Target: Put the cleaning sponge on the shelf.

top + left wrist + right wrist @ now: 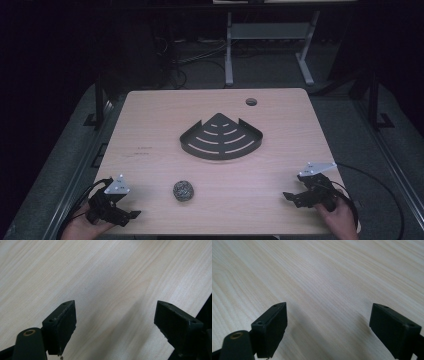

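A black metal corner shelf [221,137] with curved slots lies in the middle of the wooden table [165,110]. A ball of steel wool [183,190] sits nearer the front, left of centre. My left gripper [131,215] rests at the front left corner, jaws wide apart, and its own view has bare wood between the pads [62,327]. My right gripper [291,197] is low over the front right of the table, also open over bare wood, with its pads [272,327] far apart. Both grippers are well away from the shelf and the ball.
A round cable hole [251,102] is near the table's far right edge. Beyond the table stand white desk legs [229,50] and cables on a dark floor. Metal frame rails [75,170] run along both sides of the table.
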